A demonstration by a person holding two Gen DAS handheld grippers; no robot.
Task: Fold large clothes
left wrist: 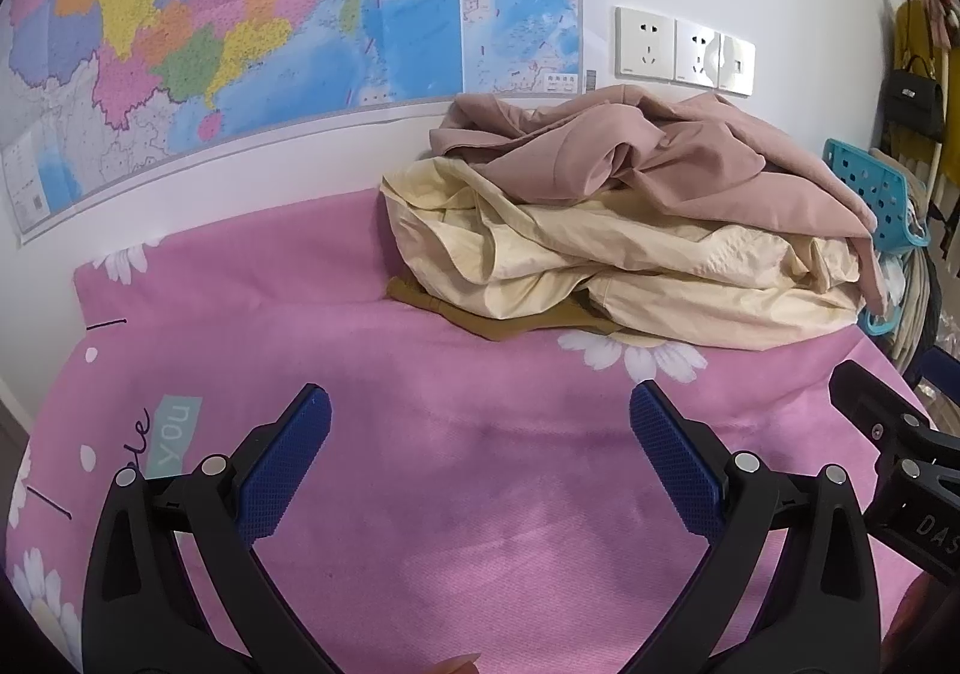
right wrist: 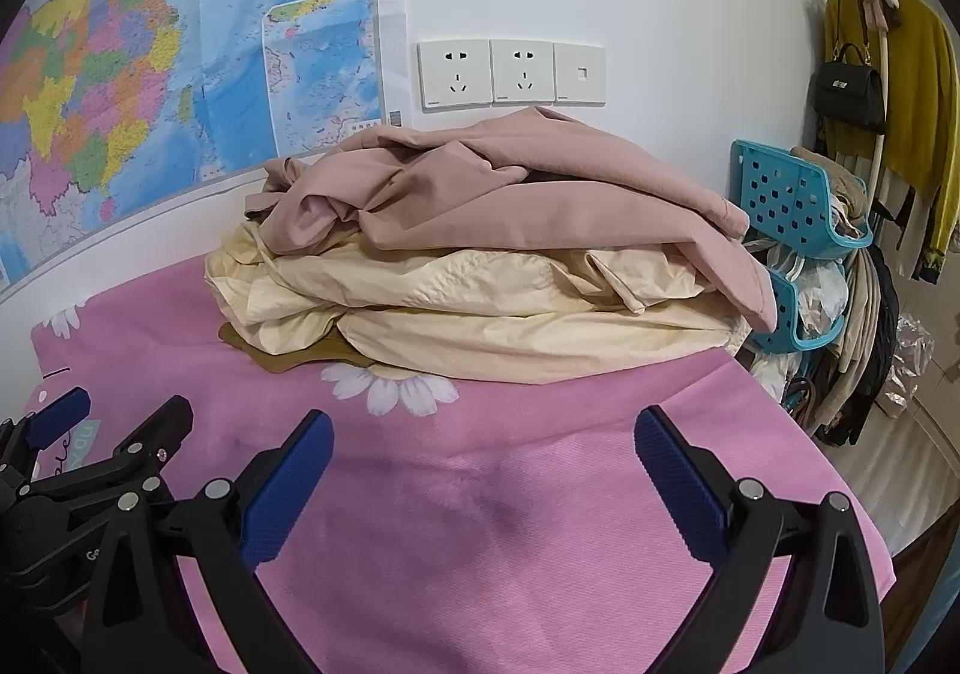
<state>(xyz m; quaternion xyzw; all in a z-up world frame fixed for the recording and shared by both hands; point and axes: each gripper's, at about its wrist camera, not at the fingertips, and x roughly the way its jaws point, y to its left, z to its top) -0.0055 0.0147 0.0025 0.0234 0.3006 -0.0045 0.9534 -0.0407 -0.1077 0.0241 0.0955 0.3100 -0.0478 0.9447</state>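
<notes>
A pink daisy-print bedsheet (left wrist: pixel 336 278) fills the lower half of both views, and a large coloured wall map (left wrist: pixel 240 14) covers the upper left of the frame. At the centre, toward the far edge of the sheet and against the white wall, sits the clothes pile: a dusty-pink garment (right wrist: pixel 510 188) crumpled on top, a cream-yellow garment (right wrist: pixel 480 314) beneath it, and a brown piece (right wrist: pixel 282 356) peeking out at the lower left (all unfolded, loosely heaped). To the right stands a turquoise perforated basket rack (right wrist: pixel 786 194), with three white wall sockets (right wrist: pixel 510 72) above the pile. At the bottom of the frame the left gripper (left wrist: pixel 480 404) and the right gripper (right wrist: pixel 483 431) hover over bare sheet, each spread wide and holding nothing, well short of the pile.
</notes>
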